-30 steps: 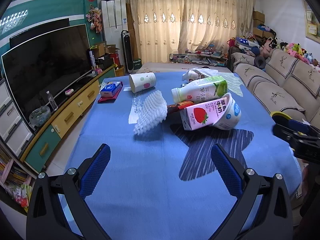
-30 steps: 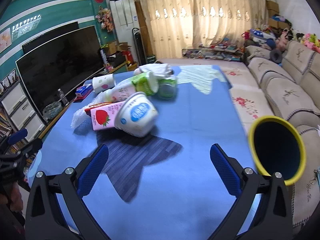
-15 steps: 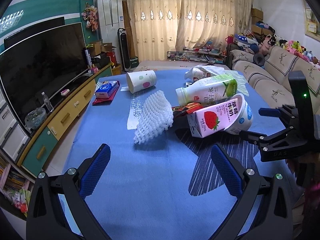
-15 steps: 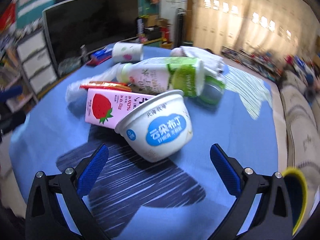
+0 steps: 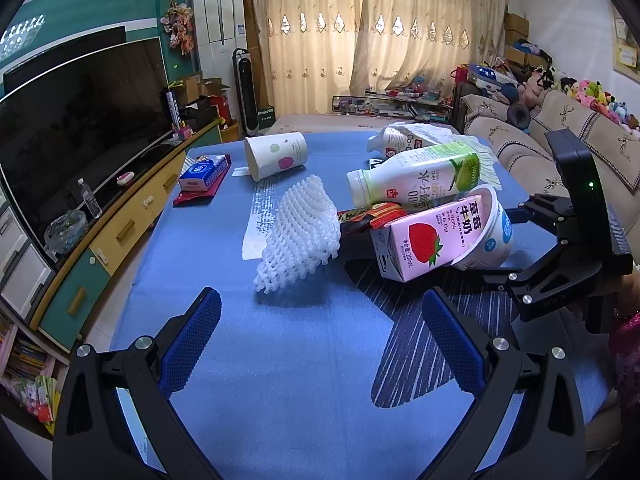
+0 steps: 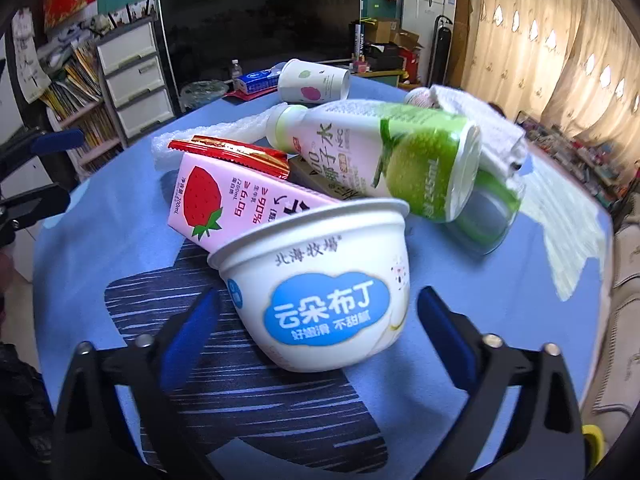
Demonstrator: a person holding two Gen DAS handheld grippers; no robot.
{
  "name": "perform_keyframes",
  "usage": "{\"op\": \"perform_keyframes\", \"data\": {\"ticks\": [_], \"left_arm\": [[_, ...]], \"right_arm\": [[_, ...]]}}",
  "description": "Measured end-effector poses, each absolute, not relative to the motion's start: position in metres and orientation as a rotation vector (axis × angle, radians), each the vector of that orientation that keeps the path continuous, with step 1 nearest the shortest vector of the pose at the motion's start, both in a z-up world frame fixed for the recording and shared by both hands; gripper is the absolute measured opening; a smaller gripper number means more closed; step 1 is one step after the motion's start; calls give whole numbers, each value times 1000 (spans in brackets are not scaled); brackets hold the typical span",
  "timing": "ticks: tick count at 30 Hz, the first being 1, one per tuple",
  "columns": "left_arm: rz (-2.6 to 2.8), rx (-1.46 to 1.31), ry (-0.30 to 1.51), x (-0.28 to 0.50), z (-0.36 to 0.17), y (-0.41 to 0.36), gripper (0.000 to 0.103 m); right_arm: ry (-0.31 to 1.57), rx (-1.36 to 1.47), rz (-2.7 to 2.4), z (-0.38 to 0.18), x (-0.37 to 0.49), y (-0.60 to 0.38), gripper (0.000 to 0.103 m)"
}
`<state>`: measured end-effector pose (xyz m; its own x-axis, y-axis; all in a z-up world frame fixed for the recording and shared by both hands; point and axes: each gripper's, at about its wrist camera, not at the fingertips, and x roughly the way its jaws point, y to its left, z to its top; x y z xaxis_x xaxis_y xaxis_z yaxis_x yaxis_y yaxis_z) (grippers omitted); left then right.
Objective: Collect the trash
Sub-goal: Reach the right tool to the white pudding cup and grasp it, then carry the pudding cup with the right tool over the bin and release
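Your right gripper point(image 6: 318, 320) is closing around the white pudding cup point(image 6: 320, 280); its pads do not press it. The cup lies on its side on the blue tablecloth point(image 6: 460, 280), leaning against the strawberry milk carton point(image 6: 224, 200). Your left gripper point(image 5: 320, 336) hovers with jaws apart, empty, near the foam fruit net point(image 5: 300, 232).

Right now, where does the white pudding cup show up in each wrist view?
Left wrist view: pudding cup at right of centre, on its side behind the strawberry milk carton, with the right claw around it.
Right wrist view: low centre, between the closing right claw pads, not yet pressed.
Shared landmark: the green-label bottle just beyond it.
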<state>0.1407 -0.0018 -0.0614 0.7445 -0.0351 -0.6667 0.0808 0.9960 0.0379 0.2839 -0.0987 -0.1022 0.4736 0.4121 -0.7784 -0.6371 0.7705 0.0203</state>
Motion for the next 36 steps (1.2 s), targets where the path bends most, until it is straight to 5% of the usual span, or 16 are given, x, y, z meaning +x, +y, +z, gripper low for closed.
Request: {"op": "perform_keyframes", "data": {"ticks": [1, 23, 36], "left_arm": [[-62, 68, 730, 142, -62, -2, 99], [-112, 80, 727, 130, -63, -19, 99], [-192, 113, 750, 130, -70, -47, 99]], "right_arm": [[866, -284, 651, -104, 285, -100, 77], [846, 4, 539, -77, 209, -168, 76], [797, 246, 189, -71, 183, -297, 76]]}}
